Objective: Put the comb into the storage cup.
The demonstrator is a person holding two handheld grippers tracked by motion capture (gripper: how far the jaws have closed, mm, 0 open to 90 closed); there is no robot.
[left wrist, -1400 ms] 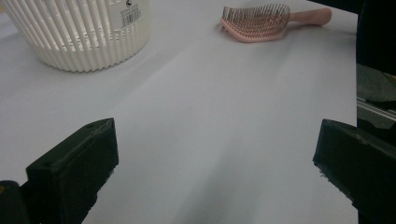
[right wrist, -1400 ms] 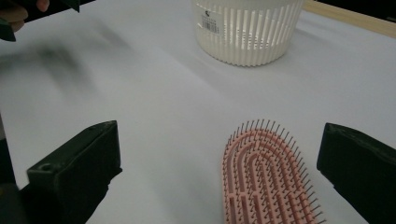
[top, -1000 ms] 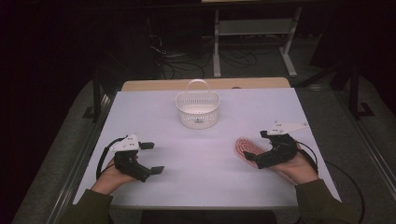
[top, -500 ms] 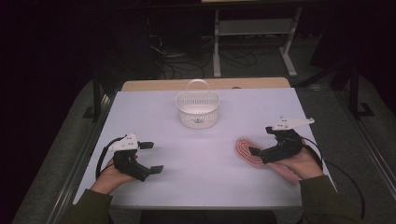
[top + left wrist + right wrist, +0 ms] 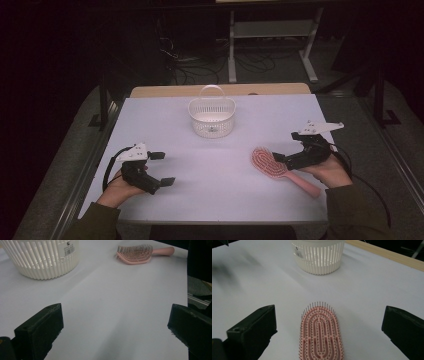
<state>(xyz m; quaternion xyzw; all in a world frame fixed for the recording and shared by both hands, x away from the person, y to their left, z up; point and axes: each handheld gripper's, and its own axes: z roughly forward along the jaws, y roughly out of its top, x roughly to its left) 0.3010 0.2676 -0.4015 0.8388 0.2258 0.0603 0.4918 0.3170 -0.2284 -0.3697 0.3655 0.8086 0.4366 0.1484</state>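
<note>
Dim room, table (image 5: pixel 220 165) evenly lit; soft shadows, slight blur.

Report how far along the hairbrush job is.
Done: nothing moved yet; the pink hairbrush lies bristles-up on the table, apart from the white basket. In hand: the right gripper, jaws open, straddles the brush head without gripping it. Left: probably closing, lifting and carrying. The left gripper rests open.
</note>
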